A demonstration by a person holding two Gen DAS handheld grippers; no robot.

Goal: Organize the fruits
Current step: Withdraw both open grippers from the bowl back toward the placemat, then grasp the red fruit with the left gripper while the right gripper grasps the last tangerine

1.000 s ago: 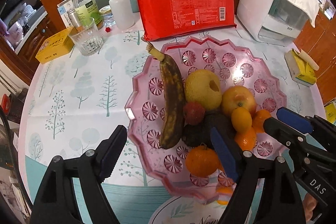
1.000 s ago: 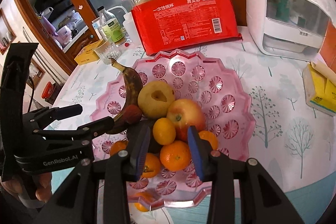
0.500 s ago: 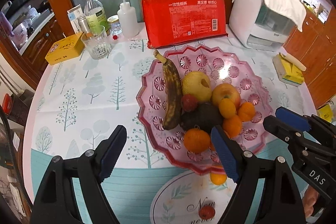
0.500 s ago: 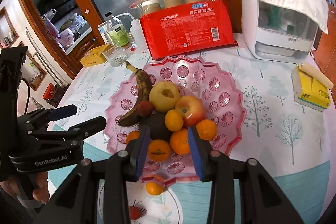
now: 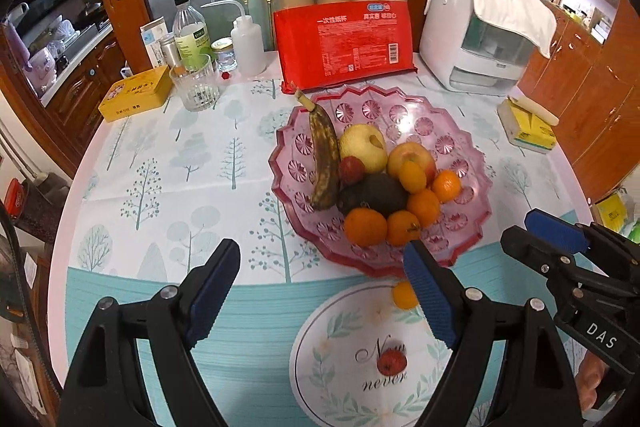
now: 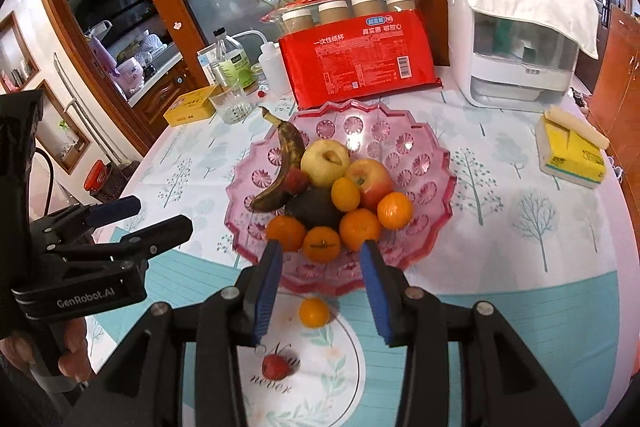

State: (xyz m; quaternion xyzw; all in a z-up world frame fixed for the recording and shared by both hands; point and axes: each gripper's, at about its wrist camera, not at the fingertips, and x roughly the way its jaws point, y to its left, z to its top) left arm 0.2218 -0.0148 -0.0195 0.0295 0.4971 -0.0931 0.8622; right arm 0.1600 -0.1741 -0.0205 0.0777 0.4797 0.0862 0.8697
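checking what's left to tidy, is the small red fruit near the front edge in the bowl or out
Out. The small red fruit lies on the tablecloth, apart from the pink bowl.

Glossy, seemingly glass pink bowl (image 6: 436,163); smooth printed tablecloth (image 5: 168,171); ribbed blue gripper pads (image 6: 266,287).

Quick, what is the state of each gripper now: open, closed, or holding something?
Left gripper: open, holding nothing.
Right gripper: open, holding nothing; its jaws have just been opening.
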